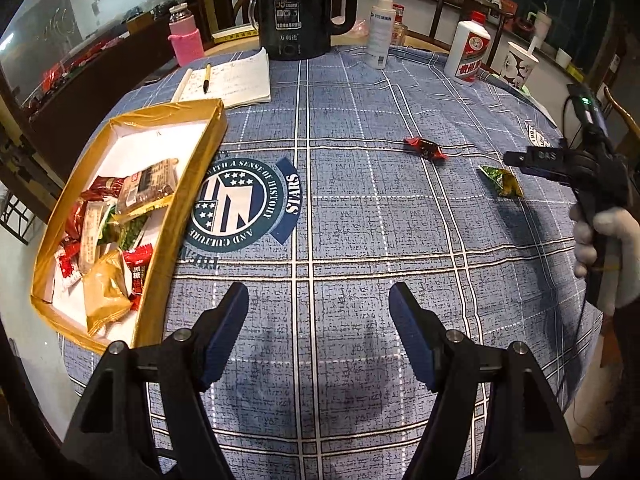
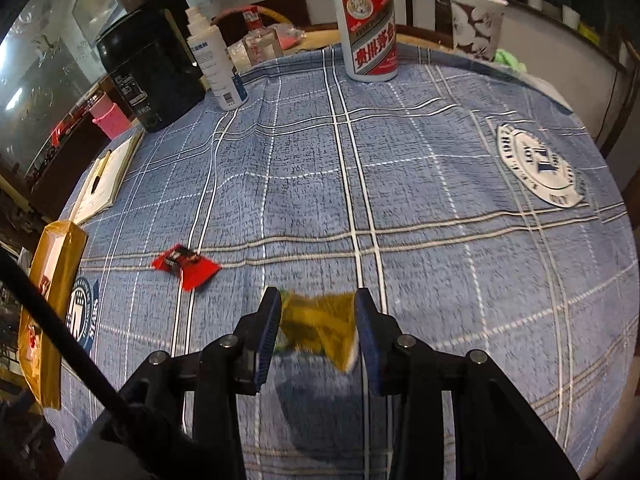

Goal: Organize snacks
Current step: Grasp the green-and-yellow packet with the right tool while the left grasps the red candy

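Note:
A gold-rimmed box (image 1: pixel 182 184) holding several snack packets stands at the table's left; its edge shows in the right wrist view (image 2: pixel 60 264). A red-black candy (image 1: pixel 425 148) (image 2: pixel 186 266) lies mid-table. A green-yellow snack packet (image 1: pixel 502 180) (image 2: pixel 320 324) lies on the cloth between the fingers of my right gripper (image 2: pixel 316 320), whose jaws are open around it. My right gripper also shows in the left wrist view (image 1: pixel 516 160), just right of the packet. My left gripper (image 1: pixel 318 320) is open and empty over the cloth, right of the box.
At the back stand a black kettle (image 1: pixel 300 8), a white spray bottle (image 1: pixel 380 28), a white liquor bottle (image 1: pixel 468 52) (image 2: pixel 368 28), a paper cup (image 1: pixel 518 66), a pink bottle (image 1: pixel 184 36) and a notebook with a pen (image 1: pixel 232 80). The round table drops off at the right.

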Action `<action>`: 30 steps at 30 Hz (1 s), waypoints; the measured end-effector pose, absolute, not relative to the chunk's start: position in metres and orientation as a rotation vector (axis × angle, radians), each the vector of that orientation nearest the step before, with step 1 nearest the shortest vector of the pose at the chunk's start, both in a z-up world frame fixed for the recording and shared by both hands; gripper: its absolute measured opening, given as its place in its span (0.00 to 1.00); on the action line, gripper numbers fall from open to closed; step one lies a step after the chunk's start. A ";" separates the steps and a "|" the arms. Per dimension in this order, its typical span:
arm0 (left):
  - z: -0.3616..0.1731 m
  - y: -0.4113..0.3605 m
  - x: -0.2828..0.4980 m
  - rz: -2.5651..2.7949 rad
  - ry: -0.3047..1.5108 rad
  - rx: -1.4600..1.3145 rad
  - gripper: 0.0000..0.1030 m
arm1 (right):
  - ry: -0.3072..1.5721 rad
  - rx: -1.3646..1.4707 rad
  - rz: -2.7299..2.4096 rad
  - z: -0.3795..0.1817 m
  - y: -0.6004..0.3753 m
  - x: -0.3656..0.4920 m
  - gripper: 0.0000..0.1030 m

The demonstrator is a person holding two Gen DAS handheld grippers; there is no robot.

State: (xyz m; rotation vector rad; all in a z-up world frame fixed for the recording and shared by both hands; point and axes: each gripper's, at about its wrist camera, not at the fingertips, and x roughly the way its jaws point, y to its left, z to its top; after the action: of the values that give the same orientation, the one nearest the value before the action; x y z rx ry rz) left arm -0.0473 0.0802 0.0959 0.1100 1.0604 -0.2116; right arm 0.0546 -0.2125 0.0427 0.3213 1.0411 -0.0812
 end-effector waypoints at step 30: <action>0.096 0.069 -0.007 -0.388 1.143 -0.146 0.72 | 1.088 0.186 0.133 0.039 -0.161 0.033 0.35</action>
State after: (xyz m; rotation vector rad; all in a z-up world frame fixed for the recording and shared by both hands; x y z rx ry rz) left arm -0.0070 0.0693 0.0959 -0.1463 1.1434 -0.3884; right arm 0.0326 -0.1608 0.0386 0.1855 1.0876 0.1326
